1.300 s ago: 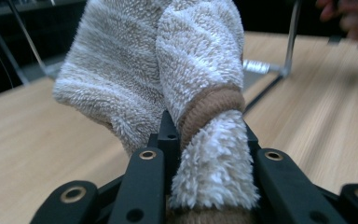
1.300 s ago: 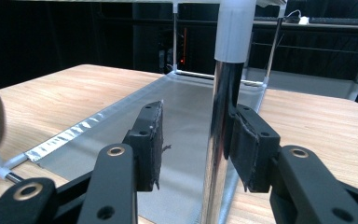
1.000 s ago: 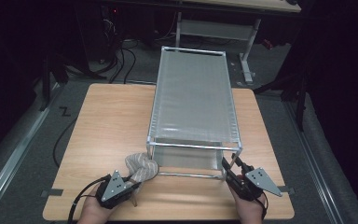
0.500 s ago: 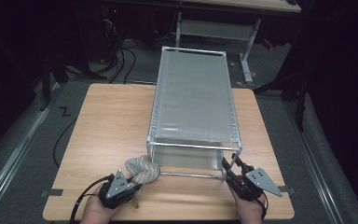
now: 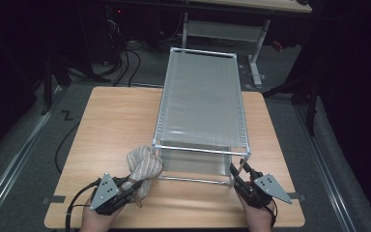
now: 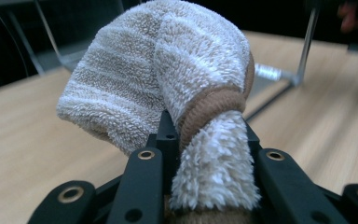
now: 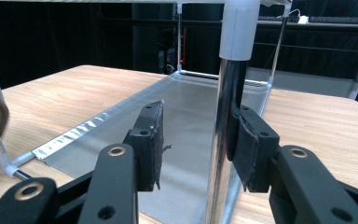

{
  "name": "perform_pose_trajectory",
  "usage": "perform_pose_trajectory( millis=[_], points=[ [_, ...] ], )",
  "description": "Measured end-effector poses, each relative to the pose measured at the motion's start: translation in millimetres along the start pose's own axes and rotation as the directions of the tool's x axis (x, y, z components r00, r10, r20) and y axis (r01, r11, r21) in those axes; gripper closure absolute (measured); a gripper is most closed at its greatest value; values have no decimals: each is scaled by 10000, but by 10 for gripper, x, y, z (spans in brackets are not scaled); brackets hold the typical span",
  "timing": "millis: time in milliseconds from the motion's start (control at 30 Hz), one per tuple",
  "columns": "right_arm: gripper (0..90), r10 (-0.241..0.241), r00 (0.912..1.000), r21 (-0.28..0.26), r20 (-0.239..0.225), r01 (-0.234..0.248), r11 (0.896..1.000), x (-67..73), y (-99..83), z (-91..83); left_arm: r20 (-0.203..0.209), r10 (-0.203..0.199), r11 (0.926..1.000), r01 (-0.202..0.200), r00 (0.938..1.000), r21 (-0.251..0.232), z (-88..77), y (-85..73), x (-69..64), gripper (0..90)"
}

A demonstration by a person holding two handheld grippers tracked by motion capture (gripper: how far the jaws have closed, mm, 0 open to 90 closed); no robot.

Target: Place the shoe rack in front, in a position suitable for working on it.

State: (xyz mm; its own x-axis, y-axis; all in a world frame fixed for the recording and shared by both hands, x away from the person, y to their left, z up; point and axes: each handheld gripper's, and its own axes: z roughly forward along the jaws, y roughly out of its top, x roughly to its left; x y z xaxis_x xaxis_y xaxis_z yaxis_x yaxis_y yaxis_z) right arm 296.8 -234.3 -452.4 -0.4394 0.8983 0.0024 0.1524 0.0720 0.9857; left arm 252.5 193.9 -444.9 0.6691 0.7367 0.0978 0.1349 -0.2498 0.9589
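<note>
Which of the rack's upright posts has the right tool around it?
The near right corner post of the rack. It stands between the right tool's jaws, against one pad, while the other posts stand free.

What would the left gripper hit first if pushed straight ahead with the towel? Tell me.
Probably the rack's near left post: the left gripper aims at that corner, and its towel would likely touch first. Depth is uncertain.

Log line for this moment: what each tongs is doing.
left tongs: shut on striped towel, off table | right tongs: open around rack's near-right post | rack: upright
</note>
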Motion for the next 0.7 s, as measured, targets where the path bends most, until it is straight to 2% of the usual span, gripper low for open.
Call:
perform_pose_trajectory(
  millis=[67,167,267,300,333,367,400,500,533,567,633,667,700],
  points=[
    [573,24,10000,3,11,-24,10000,2,0,2,-72,67,9988,-71,10000,-482,-39,37,-5,714],
    [574,17,10000,0,19,-17,10000,3,0,2,-63,131,9987,-134,9999,-484,-24,32,-16,714],
    [574,28,10000,7,61,-29,10000,6,0,2,141,91,9999,-91,9999,-42,54,4,-24,714],
    [574,28,10000,7,61,-29,10000,6,0,2,141,91,9999,-91,9999,-42,54,4,-24,713],
    [574,36,10000,-2,27,-36,10000,5,0,3,241,112,9997,-117,9996,236,97,-21,-30,713],
    [574,36,10000,-2,27,-36,10000,5,0,3,241,112,9997,-117,9996,236,97,-21,-30,714],
    [574,32,10000,-3,39,-32,10000,6,0,3,273,98,9983,-113,9996,566,147,-54,-43,714],
    [574,21,10000,0,35,-21,10000,5,-1,3,319,130,9962,-157,9994,854,194,-91,-55,714],
    [574,30,10000,-2,31,-30,10000,5,0,2,394,120,9931,-166,9992,1165,242,-130,-72,714],
    [574,30,10000,-2,31,-30,10000,5,0,2,394,120,9931,-166,9992,1165,242,-130,-72,714],
    [574,25,10000,2,26,-25,10000,3,-1,1,438,159,9879,-224,9989,1537,296,-171,-99,714],
    [574,27,10000,3,13,-27,10000,2,0,0,434,253,9787,-336,9987,2025,352,-211,-131,713],
    [574,27,10000,3,13,-27,10000,2,0,0,434,253,9787,-336,9987,2025,352,-211,-131,713]
  ],
)
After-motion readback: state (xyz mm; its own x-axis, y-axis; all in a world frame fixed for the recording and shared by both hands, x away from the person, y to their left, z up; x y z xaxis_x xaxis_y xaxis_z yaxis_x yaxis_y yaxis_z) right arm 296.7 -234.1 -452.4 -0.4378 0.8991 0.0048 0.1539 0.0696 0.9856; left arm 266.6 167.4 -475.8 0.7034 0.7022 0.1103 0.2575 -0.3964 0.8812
